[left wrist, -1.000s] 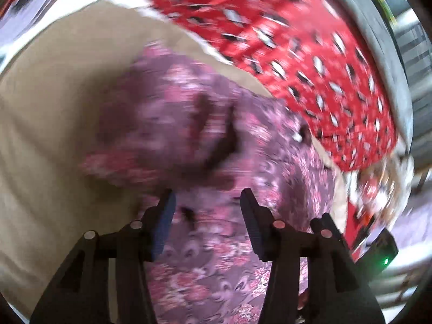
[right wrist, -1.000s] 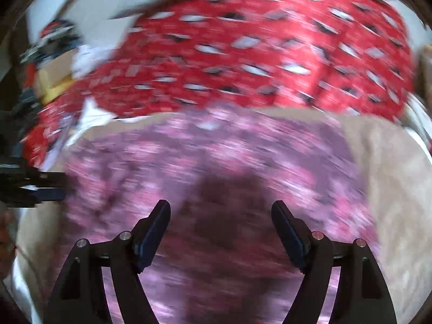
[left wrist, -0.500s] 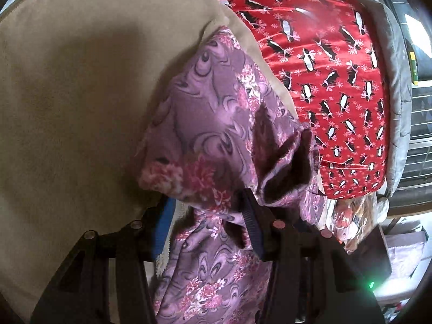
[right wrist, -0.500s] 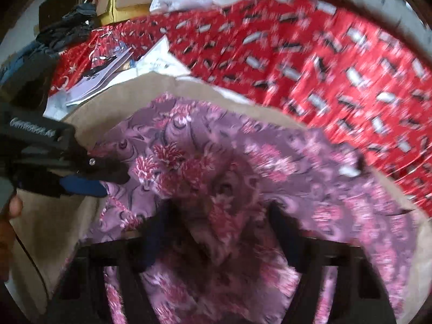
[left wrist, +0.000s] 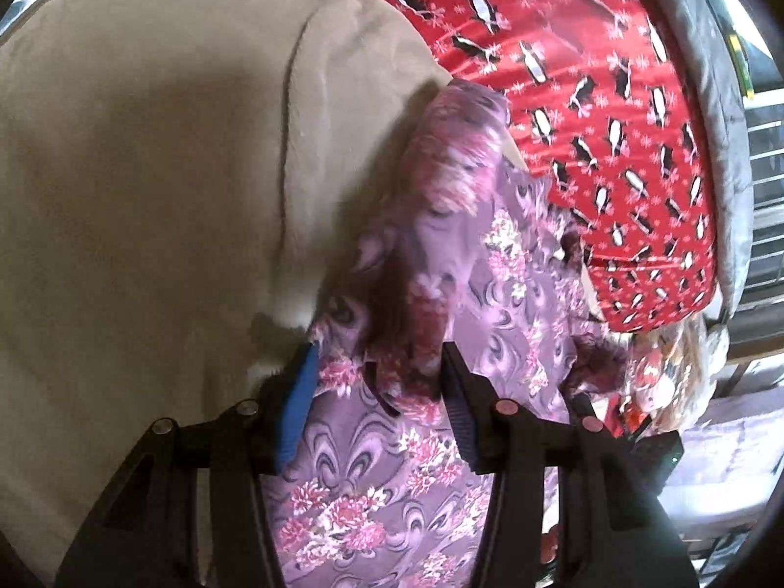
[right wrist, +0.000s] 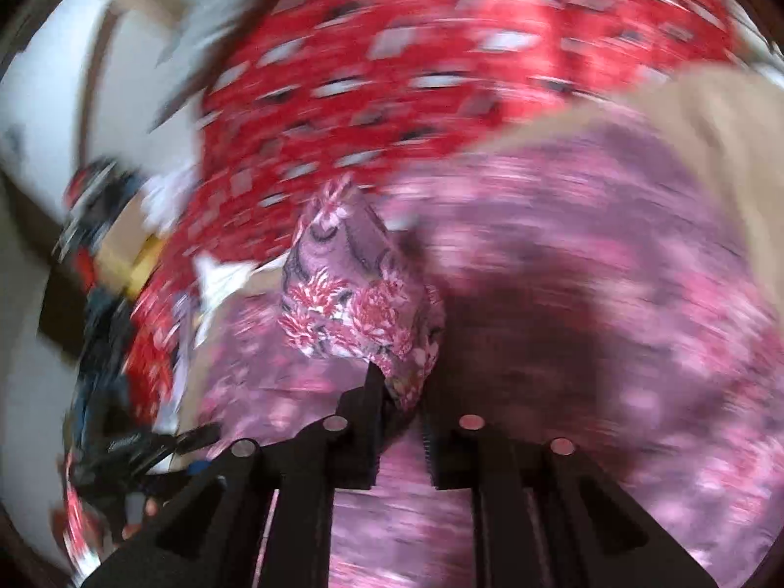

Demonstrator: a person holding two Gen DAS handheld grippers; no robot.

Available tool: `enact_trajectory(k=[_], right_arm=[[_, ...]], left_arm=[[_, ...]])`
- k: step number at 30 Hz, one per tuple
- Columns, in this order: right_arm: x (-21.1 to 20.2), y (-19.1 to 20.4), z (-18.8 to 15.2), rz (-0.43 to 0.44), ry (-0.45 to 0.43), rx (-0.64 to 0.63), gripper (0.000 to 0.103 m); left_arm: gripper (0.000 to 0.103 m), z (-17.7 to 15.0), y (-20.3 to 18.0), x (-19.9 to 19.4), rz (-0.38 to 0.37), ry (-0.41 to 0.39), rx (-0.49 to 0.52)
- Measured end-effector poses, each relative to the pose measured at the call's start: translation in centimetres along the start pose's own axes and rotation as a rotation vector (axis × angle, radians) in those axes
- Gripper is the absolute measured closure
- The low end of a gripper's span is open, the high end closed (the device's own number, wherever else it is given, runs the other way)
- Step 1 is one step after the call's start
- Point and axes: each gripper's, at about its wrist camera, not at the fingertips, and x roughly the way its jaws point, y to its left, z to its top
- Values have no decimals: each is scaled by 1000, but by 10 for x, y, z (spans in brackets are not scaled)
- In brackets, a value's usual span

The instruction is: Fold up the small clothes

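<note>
right gripper (right wrist: 399, 392): jaws nearly closed, pinching a bunched fold of the purple floral-print fabric garment (right wrist: 357, 294), fold rising toward 11 o'clock | left gripper (left wrist: 379, 377): jaws parted, garment (left wrist: 470, 304) lying between them, grip unclear | garment on tan fleece blanket (left wrist: 147, 171) | red penguin-print cloth (left wrist: 612, 98) at 1 o'clock

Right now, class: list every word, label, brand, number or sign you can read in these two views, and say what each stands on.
Nothing here can be read.
Faint white lettering on the black body of the left tool: too blurred to read.
On the red penguin-print cloth: pattern only, no words.
On the purple floral fabric garment: pattern only, no words.
</note>
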Motion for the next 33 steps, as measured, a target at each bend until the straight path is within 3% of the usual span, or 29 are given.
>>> enact_trajectory(k=[2,4,5,6,7,8,11,13,14,15,17,19,22,24,29,31,33], right_arm=[[-15,-27,1,-30,-47,113,80],[-31,-45,1,22,-110,187,74],[-37,-45,2,42,-137,190,63],[-40,-44,3,50,-153,185,46],[-40,-41,6,60,-167,174,37],[-35,-35,9,68,-164,153,24],[-7,-27,19,-11,-58,119,23],[9,-23,22,-37,-30,138,34],[8,-22,26,-8,-42,130,77],[5,-19,35,66,-42,118,94],[-19,-18,44,123,-136,109,96],[-37,-24,50,101,-190,81,96],[-34,-63,49,-29,-121,145,96],[-27,-85,42,-56,-69,207,96],[-38,-63,47,-1,-114,137,96],[-51,-50,53,49,-176,75,96],[-52,-48,55,1,-169,30,96]], left_arm=[[55,-2,-3,0,12,-5,5],[55,-2,-5,0,19,-5,5],[55,-2,-7,1,23,-6,4],[55,-2,-9,1,28,-8,2],[55,-3,-10,2,32,-9,0],[55,-4,-11,2,36,-13,-4],[55,-6,-15,2,60,-27,-10],[55,-8,-15,0,51,-31,-16],[55,-8,-15,0,46,-31,-19],[55,-9,-15,-1,48,-33,-16],[55,-7,-15,1,56,-50,-10],[54,-6,-11,6,58,-43,-26],[54,-7,-10,12,61,-50,-50],[54,-8,-13,13,81,-54,-38],[54,-1,-20,6,115,-85,-33],[54,2,-22,4,181,-109,-7],[54,3,-21,11,242,-98,15]])
